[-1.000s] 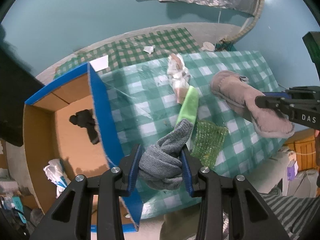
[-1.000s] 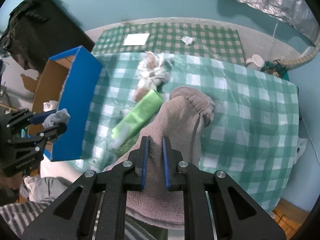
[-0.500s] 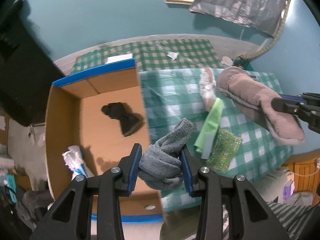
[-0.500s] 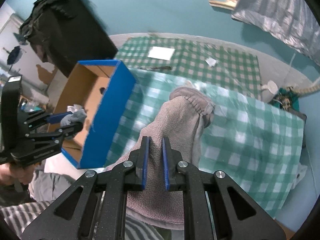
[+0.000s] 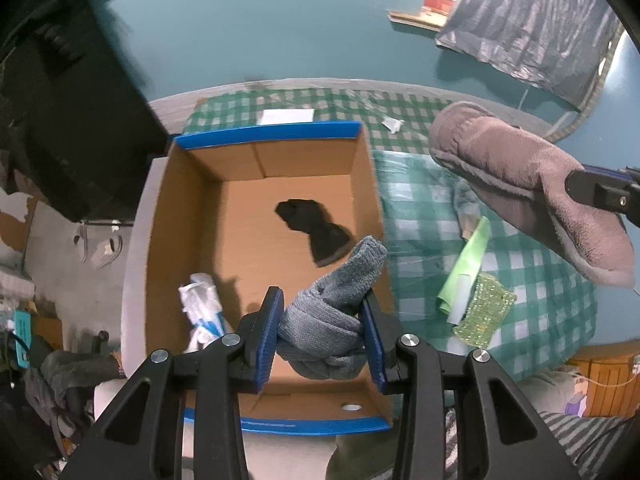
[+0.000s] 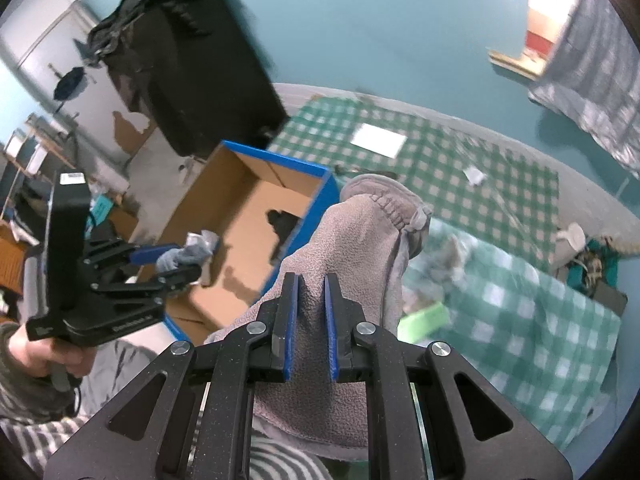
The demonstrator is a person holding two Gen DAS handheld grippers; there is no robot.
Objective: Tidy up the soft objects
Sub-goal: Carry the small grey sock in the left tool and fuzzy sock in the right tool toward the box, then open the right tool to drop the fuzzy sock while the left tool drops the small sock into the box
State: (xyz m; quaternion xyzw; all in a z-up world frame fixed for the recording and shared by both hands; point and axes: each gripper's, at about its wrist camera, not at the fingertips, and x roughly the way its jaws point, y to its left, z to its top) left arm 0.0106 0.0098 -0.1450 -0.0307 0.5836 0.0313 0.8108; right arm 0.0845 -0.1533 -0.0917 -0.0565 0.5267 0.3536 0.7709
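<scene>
Left claw (image 5: 323,325): clenched on the grey knit sock (image 5: 336,308), blue pads pressing both sides of the bunched part; toe end sticking up and forward past the pads.
Grey knit sock: held in the air over the near right part of the cardboard box (image 5: 168,216), touching nothing but the pads.
Right claw (image 6: 309,308): clenched on the taupe fleece slipper-sock (image 6: 356,248), blue pads pinching a ridge of the fleece between them.
Taupe fleece slipper-sock: lifted clear of the tabletop (image 6: 560,340), cuff end pointing away from the claw, lower end hanging below it; in the left wrist view (image 5: 532,188), hanging in the air to the right of the box, above the checked cloth.
Cardboard box: open at the top, blue outside, brown inside; standing just beside the left edge of the tabletop.
Black sock (image 5: 312,228): lying on the box floor, toward the far right.
White and blue crumpled thing (image 5: 204,312): lying inside the box by the near left wall; kind unclear.
Light green strip (image 5: 466,268): flat on the green checked tabletop, right of the box.
Yellow-green mesh pad (image 5: 484,314): touching the near end of the green strip.
White paper sheet (image 6: 378,140): on the checked mat on the floor beyond the box.
</scene>
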